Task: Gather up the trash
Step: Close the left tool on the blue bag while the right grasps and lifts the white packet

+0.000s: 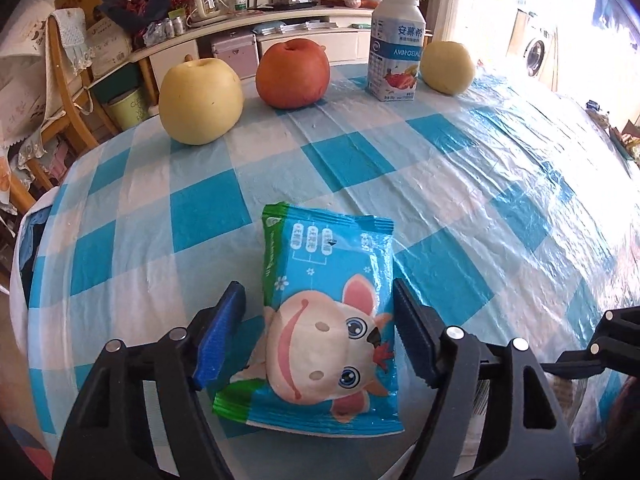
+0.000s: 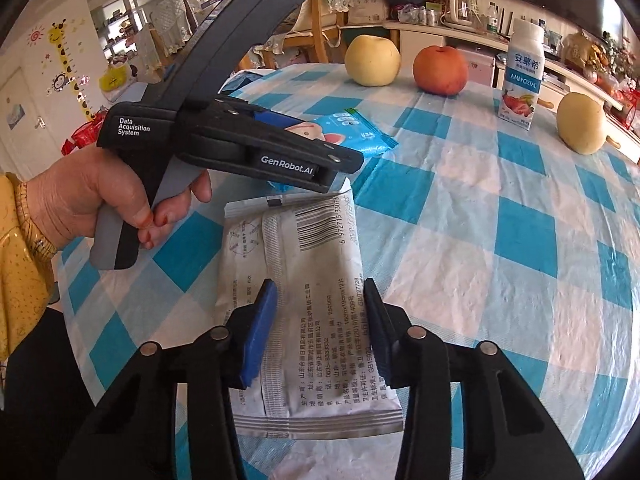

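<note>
Your left claw (image 1: pixel 320 332) straddles the blue cartoon-cow packet (image 1: pixel 326 320), which lies flat on the table between the two blue pads. On the packet's left a sliver of cloth shows between pad and wrapper; the other pad sits right at the wrapper's edge, and contact there cannot be told. So the jaws stand partly open around the packet without a clear grip.

Your right claw (image 2: pixel 320 328) is narrower and set over the silver-grey packet (image 2: pixel 304 312), printed side up with its barcode at the far end. Both pads lie over the wrapper's long sides, and the packet is flat on the cloth. Whether the pads actually pinch it cannot be told.

Just beyond the right claw's tips, your hand (image 2: pixel 92 200) in a yellow sleeve holds the left tool, which reaches across above the far end of the silver packet to the blue one.

Further out past both claws, on the blue-and-white checked tablecloth (image 1: pixel 460 184), a yellow apple (image 1: pixel 200 102), a red apple (image 1: pixel 293 74), a white yoghurt bottle (image 1: pixel 396 44) and a second yellow fruit (image 1: pixel 447 67) stand in a row along the far edge, well apart from both packets.
</note>
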Demonstrator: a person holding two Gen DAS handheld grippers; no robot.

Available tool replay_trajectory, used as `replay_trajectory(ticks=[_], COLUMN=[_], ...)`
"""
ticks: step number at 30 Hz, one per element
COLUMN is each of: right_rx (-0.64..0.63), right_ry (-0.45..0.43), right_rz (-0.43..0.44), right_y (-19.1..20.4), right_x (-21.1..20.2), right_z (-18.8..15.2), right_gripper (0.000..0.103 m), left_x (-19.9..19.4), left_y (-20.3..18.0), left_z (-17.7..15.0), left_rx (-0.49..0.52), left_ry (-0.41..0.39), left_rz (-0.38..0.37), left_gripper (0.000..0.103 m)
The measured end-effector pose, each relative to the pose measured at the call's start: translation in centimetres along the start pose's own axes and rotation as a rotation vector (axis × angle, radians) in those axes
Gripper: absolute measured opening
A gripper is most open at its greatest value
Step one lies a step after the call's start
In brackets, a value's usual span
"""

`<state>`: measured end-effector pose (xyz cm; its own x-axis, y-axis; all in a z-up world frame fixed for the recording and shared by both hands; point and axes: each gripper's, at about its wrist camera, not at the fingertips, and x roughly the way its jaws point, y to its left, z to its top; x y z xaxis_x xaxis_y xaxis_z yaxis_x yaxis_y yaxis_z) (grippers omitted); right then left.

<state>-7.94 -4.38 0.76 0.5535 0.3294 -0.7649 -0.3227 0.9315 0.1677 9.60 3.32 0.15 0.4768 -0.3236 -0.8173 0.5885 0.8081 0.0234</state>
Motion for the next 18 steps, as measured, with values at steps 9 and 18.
replay_trajectory(ticks=[9, 18], right_rx=[-0.03, -0.107], right_ry=[0.017, 0.048], right_rz=[0.044, 0.017], right_y=[0.8, 2.1], right_x=[0.0, 0.4], right_z=[-0.3, -0.6], right_gripper=[0.081, 0.093], left_x=[-1.5, -7.2], left_y=[0.2, 1.8], left_z=[-1.2, -5.7], left_rx=[-0.139, -0.289], left_ry=[-0.065, -0.133], left_rz=[0.059, 0.15], left_gripper=[0.044, 0.043])
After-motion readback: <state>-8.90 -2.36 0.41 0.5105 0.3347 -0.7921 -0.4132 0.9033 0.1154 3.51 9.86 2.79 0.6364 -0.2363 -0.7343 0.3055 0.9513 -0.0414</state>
